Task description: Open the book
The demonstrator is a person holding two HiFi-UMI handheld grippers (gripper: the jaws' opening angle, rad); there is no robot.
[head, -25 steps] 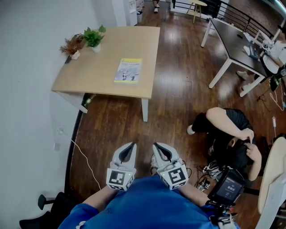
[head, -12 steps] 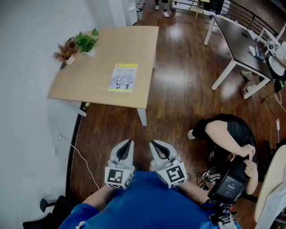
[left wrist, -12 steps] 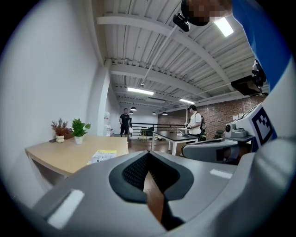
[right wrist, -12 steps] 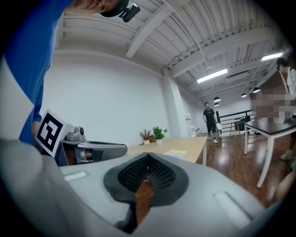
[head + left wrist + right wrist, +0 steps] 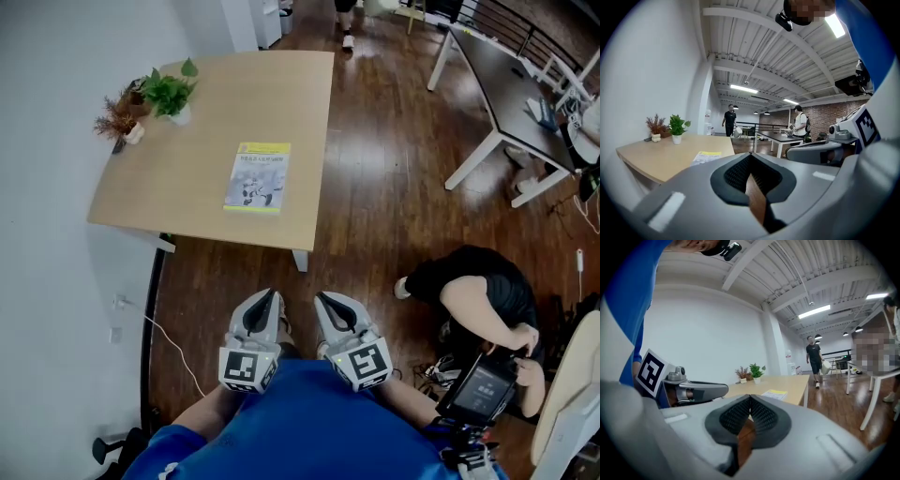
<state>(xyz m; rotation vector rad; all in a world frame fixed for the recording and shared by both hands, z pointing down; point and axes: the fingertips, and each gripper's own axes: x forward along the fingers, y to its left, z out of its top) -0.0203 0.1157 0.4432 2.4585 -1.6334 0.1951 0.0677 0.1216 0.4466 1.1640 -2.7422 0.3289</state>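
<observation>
Pale wood, rectangular table (image 5: 173, 192) on white legs, upper left of the head view, set against a white wall. At its far left corner: small pot of reddish dried sprigs (image 5: 117, 122); just beside it, leafy green plant in a white pot (image 5: 169, 94). Towards the table's right edge, well apart from both plants: thin book with a yellow-banded white cover (image 5: 257, 176), lying flat, cover up, closed, untouched.

Below, over dark wooden floor (image 5: 375, 187) and well short of the table: grey left gripper (image 5: 271, 296), clenched tip to tip on nothing. Just beside it: grey right gripper (image 5: 322, 300), likewise clenched and empty. Both pointed towards the table.

Lower right: crouching person in black (image 5: 478, 291) beside a tangle of cables, no part in the task. Upper right: dark-topped table with white legs (image 5: 492, 80).

Progress, as judged: nothing of the task done, approach only. Left to do: reach the table, catch the cover's edge, turn it over.
</observation>
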